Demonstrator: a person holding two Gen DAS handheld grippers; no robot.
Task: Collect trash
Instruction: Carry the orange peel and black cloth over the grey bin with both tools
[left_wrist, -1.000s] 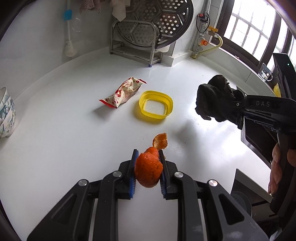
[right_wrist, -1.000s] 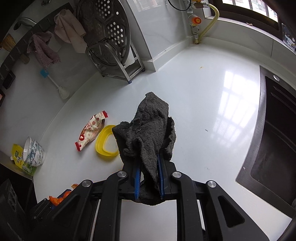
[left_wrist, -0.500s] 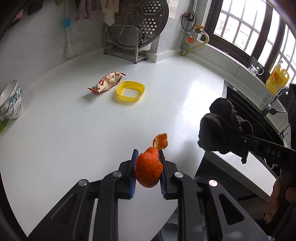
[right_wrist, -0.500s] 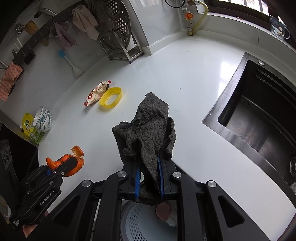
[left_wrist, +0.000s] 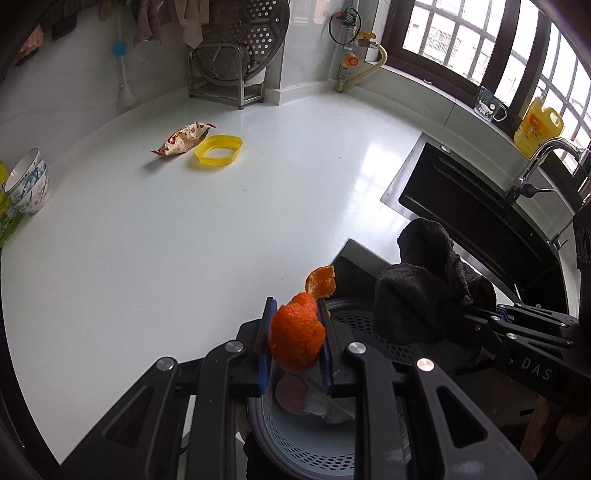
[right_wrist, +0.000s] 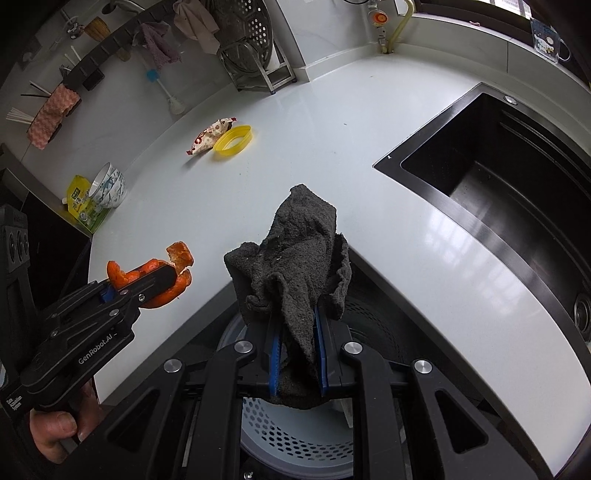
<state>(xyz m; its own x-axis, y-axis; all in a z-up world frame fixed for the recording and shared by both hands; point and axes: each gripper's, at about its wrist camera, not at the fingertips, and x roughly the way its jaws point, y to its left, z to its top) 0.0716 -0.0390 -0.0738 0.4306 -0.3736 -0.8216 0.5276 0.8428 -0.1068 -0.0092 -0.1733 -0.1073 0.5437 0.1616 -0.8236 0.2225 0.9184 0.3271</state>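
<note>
Orange peel (left_wrist: 295, 341) is what your left gripper (left_wrist: 294, 345) has clamped between its two blue pads — one curled piece, held past the near edge of the white counter (left_wrist: 184, 240) and above the grey perforated bin (left_wrist: 317, 443), where some crumpled trash already lies. Your right gripper (right_wrist: 297, 350) is closed on one dark grey cloth (right_wrist: 295, 258), over that same bin. Two items lie on the counter toward its far edge: one snack wrapper (left_wrist: 183, 139) and one yellow lid (left_wrist: 218, 150), just beside each other — I cannot tell if they touch. One stack of bowls (left_wrist: 27, 182) stands at the counter's left edge, and one black sink (right_wrist: 498, 177) is set into its right side.
</note>
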